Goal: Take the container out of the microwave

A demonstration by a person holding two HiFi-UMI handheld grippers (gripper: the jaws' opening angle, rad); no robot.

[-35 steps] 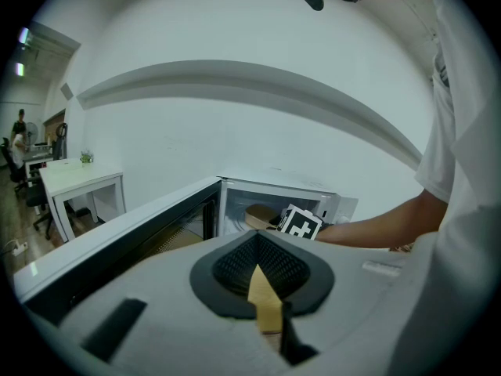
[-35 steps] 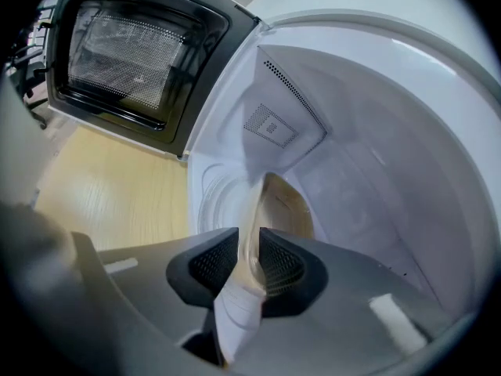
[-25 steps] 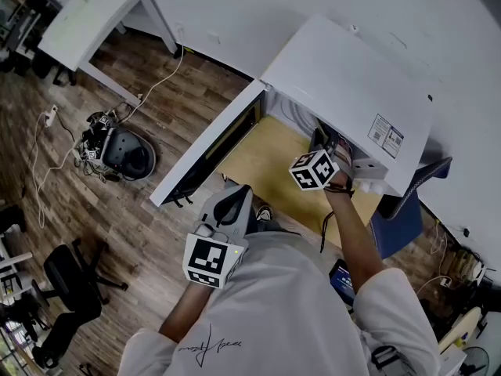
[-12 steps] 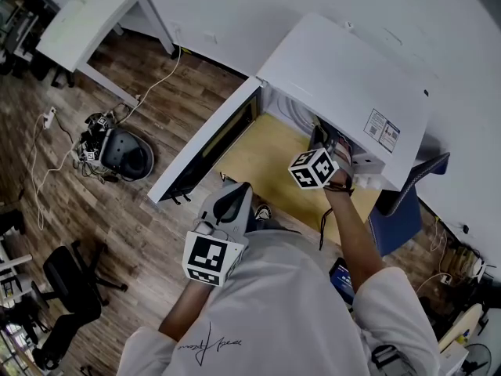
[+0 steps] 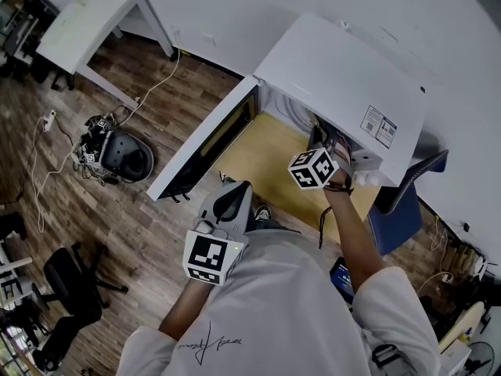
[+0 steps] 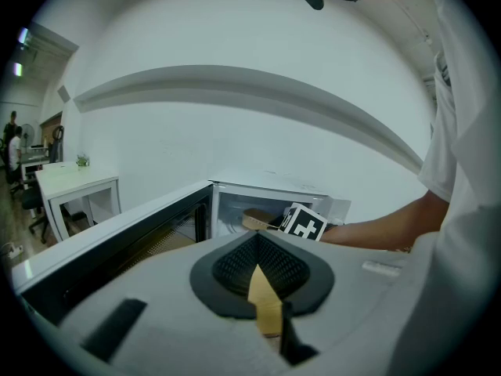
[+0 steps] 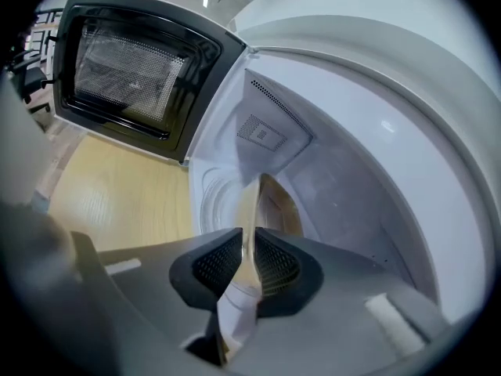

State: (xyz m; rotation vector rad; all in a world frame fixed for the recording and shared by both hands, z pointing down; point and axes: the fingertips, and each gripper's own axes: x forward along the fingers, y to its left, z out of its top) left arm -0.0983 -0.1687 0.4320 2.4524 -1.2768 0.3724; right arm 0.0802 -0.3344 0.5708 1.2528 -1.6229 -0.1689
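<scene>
1. Fingers (image 7: pixel 213 269) of the right gripper (image 7: pixel 249 251) pinch the near wall of the container (image 7: pixel 275 208), apparently one finger outside the rim and one inside, deep in the open microwave (image 5: pixel 344 77).
2. The container lies inside the cavity, straight ahead of the fingers, its tan hollow opening away from them. The pinched wall stands on edge, in line with the gripper. Whether its base rests on the cavity floor cannot be told.
3. The way out appears to run straight back toward the person, over the sill and onto the wooden bench (image 5: pixel 262 159).
4. The left gripper (image 6: pixel 262 266) hangs well back by the person's chest, fingers pressed together on nothing; the right is plainly the nearer.
5. The door (image 5: pixel 205 143) stands swung wide to the left, off that path. The cavity's right wall (image 7: pixel 352 186) sits close beside the gripper and looks the likeliest snag.
6. A blue chair (image 5: pixel 401 210) stands by the bench's right end.
</scene>
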